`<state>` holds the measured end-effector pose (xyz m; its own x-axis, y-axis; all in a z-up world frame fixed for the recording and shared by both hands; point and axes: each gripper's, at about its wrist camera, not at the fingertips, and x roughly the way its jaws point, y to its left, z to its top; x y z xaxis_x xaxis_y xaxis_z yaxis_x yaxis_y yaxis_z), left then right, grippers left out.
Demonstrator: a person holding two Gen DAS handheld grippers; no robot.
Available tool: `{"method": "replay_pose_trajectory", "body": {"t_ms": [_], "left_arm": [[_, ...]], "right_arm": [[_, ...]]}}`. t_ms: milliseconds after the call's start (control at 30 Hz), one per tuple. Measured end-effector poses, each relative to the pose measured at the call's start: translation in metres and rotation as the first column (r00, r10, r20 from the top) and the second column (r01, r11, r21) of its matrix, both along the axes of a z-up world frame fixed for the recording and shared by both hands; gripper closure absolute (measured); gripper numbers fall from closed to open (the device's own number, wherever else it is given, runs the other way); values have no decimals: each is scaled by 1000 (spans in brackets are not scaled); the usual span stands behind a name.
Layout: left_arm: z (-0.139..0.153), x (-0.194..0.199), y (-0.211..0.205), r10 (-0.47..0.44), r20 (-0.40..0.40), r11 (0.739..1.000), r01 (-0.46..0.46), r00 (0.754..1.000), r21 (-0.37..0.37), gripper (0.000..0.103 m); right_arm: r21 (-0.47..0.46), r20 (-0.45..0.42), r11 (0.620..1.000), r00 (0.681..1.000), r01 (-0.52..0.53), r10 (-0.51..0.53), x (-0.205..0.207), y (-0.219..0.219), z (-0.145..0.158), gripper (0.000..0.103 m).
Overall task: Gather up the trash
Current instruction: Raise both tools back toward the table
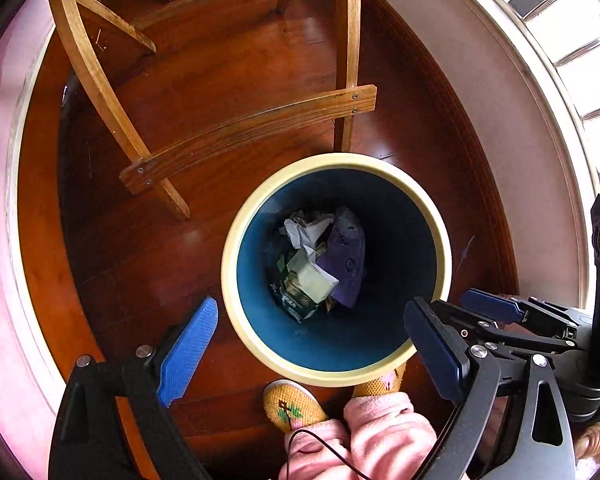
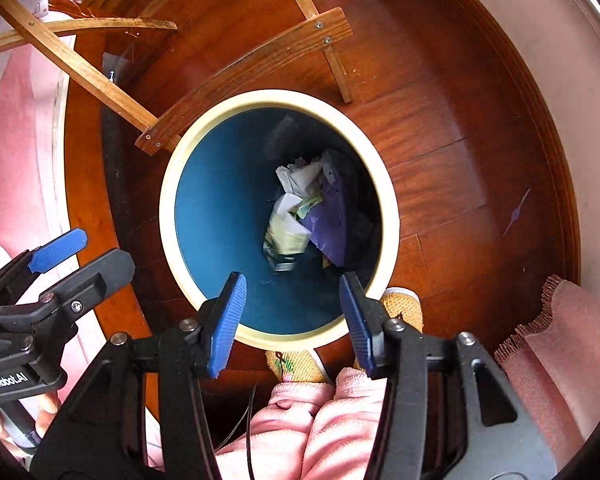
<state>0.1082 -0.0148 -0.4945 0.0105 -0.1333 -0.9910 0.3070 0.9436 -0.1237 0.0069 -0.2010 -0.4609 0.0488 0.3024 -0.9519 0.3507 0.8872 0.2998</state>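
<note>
A round bin with a cream rim (image 1: 229, 264) (image 2: 166, 208) and a blue inside stands on the wooden floor. At its bottom lies trash (image 1: 318, 264) (image 2: 306, 216): crumpled white paper, a purple wrapper and a green carton. My left gripper (image 1: 312, 350) (image 2: 80, 260) hangs open over the bin's near edge, with nothing between its fingers. My right gripper (image 2: 292, 320) is open and empty too, above the bin's near rim; one of its blue pads (image 1: 492, 304) shows at the right of the left wrist view.
A wooden chair frame (image 1: 252, 128) (image 2: 244, 76) stands just behind the bin. A small purple scrap (image 2: 516, 210) (image 1: 466, 248) lies on the floor to the right. The person's yellow slippers (image 1: 292, 404) and pink trousers are below the bin. A pink rug (image 2: 560, 344) lies at the right.
</note>
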Motion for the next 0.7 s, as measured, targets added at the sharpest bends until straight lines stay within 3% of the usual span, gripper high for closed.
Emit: {"method": "replay_pose_trajectory", "body": {"t_ms": [333, 700], "left_arm": [[75, -13, 16, 37, 53, 999, -37, 998, 16, 7], [237, -29, 34, 63, 187, 998, -61, 980, -15, 7]], "right_arm": [[-4, 39, 1000, 999, 27, -27, -2, 2, 64, 54], [-46, 112, 998, 992, -53, 58, 1, 19, 197, 54]]}}
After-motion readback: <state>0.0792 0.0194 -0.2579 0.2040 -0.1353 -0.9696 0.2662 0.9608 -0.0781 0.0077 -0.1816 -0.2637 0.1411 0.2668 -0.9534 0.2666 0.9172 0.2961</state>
